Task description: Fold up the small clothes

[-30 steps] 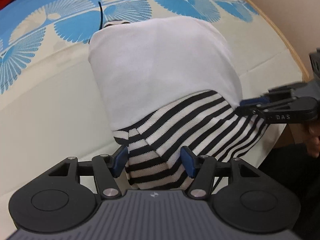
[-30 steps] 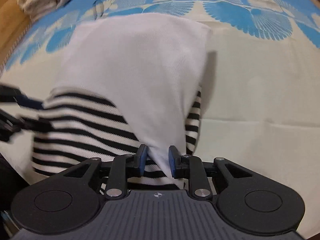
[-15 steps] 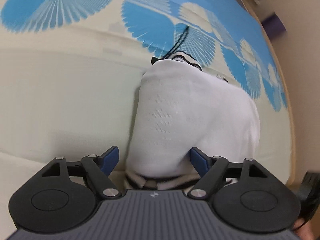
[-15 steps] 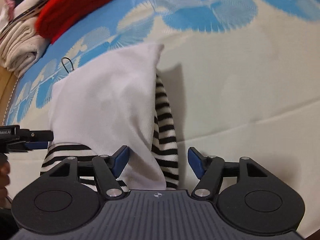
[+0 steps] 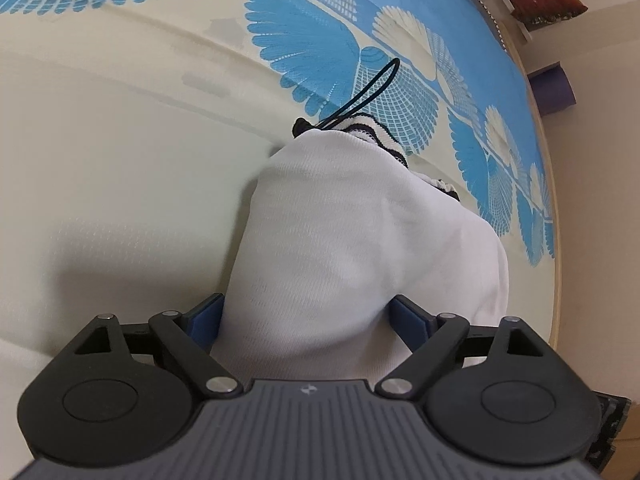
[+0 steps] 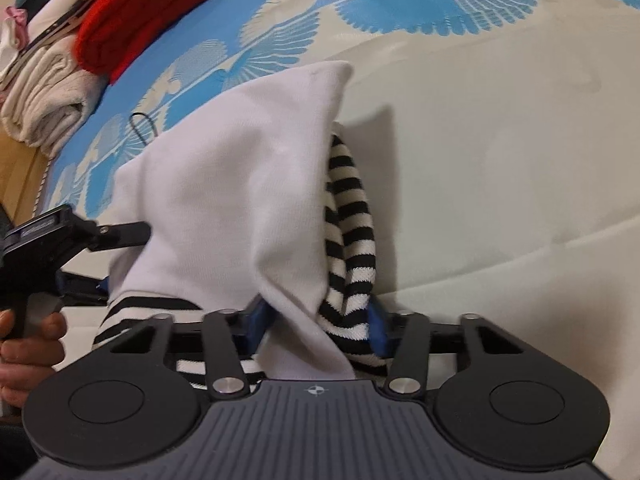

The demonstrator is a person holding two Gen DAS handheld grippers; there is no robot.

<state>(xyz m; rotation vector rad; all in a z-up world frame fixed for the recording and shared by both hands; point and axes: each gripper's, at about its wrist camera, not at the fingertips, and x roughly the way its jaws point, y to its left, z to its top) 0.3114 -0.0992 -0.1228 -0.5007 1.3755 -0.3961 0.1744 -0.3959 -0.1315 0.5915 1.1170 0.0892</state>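
While we work near the bed's edge, its wooden rim [image 5: 558, 208] curves down the right side of the left wrist view, with bare floor beyond, and broad cream stretches of the fan-patterned bedspread [image 5: 120, 184] lie free on the garment's left there and on its right in the right wrist view. We count one garment in play, two grippers, one hand [image 6: 24, 344] on the left gripper's handle, and at the bedspread's far left corner a pile of folded clothes: one red knit piece [image 6: 132, 24] and one cream towel-like roll [image 6: 44, 100], with more items behind that we cannot separate. The garment, a small top [image 5: 360, 248], lies on the cream part of the spread between both tools; its white side faces up, black-and-white stripes [image 6: 352, 216] show along its right fold and lower edge, and a thin black loop [image 5: 372, 88] sticks out at its far end. Our left gripper [image 5: 308, 320] is opening, its blue pads [image 5: 206, 316] standing wide on either side of the white cloth without visibly squeezing it. Our right gripper [image 6: 316, 328] is closing, with a bunched fold of white and striped cloth between its pads, which touch the cloth on both sides.
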